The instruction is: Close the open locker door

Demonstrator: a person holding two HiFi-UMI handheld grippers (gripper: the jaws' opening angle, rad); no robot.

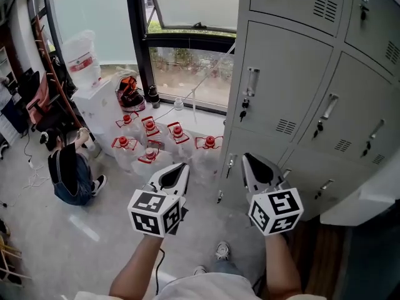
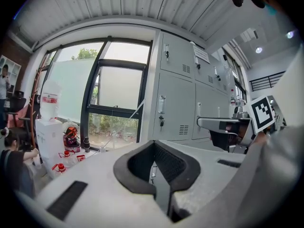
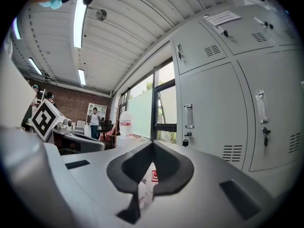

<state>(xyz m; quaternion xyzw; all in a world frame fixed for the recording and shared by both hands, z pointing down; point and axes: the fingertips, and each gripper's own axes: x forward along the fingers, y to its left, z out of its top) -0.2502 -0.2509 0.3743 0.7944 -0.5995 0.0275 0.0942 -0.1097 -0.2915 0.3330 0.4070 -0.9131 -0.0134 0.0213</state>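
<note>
- The left hand-held gripper is pointing forward at 12 o'clock. Its jaws are pressing together, clenched on nothing.
- The right hand-held gripper is sitting level beside it, tilting slightly toward 11 o'clock. It is likewise clenched and empty.
- Both bare forearms are reaching up from 6 o'clock, held roughly parallel with the marker cubes facing the camera.
- The grey lockers are filling the 1 to 3 o'clock side.
- A pale locker door is jutting out at 4 o'clock (it looks swung open), well apart from both grippers.
- Red-capped water jugs are standing on the floor at 11 o'clock.
</note>
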